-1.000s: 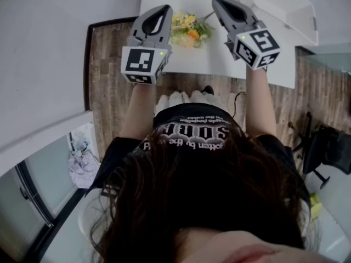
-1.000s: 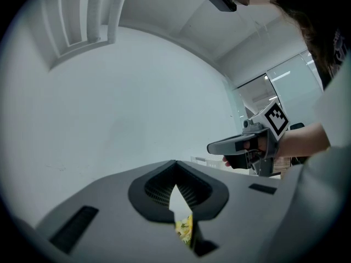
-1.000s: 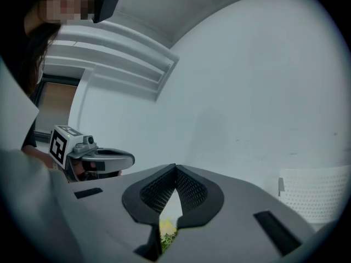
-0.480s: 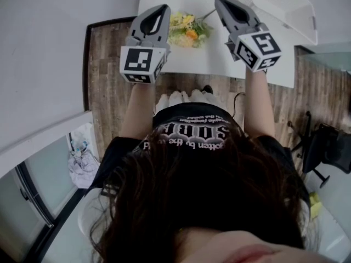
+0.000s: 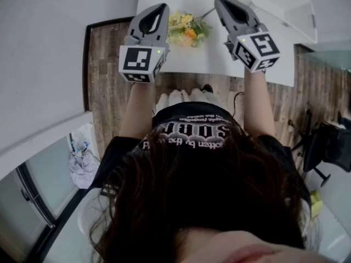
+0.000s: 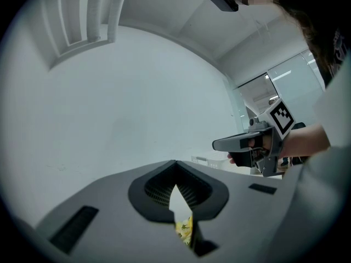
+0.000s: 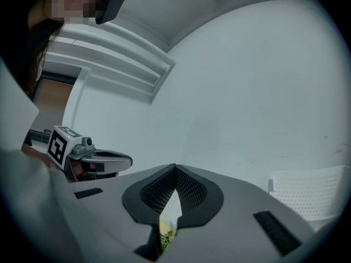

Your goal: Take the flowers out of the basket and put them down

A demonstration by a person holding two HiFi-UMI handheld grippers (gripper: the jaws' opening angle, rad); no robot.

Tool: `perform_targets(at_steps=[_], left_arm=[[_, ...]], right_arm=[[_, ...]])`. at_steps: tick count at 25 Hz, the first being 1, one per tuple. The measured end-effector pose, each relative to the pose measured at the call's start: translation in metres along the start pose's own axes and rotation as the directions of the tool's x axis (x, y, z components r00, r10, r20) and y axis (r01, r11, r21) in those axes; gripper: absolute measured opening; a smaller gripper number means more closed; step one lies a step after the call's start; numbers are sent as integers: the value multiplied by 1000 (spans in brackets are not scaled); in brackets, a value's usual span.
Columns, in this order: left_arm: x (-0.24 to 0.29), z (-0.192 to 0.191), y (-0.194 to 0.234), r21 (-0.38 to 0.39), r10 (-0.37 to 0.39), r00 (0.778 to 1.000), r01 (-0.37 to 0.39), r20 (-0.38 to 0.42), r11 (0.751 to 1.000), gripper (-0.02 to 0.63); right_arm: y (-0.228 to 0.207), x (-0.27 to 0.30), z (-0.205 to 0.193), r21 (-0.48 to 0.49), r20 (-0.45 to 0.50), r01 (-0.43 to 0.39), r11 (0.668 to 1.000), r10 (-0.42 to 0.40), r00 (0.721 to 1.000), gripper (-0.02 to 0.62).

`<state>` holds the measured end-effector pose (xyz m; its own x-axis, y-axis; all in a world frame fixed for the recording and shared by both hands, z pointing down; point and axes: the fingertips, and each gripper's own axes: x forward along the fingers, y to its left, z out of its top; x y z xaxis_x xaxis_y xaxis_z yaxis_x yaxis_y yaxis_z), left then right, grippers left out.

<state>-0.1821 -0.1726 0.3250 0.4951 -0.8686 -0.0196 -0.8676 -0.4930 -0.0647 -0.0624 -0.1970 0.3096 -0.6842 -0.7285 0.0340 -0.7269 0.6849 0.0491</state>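
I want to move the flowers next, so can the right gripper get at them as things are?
Probably yes. The flowers lie uncovered on the table left of the right gripper, with nothing over them and the basket off to its right. Its jaws are shut, so they must open first.

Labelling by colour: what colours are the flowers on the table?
The flowers are yellow and orange with green leaves; head view.

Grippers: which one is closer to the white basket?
The right gripper. The white basket sits beside it, while the left gripper is on the other side of the flowers.
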Motion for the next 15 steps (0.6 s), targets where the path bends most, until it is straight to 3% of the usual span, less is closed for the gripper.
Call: perform_targets(at_steps=[15], left_arm=[[4, 0, -2, 3, -11, 1000, 11, -1, 1000, -2]], right_arm=[[-7, -1, -4, 1, -3, 19, 1000, -19, 1000, 25]])
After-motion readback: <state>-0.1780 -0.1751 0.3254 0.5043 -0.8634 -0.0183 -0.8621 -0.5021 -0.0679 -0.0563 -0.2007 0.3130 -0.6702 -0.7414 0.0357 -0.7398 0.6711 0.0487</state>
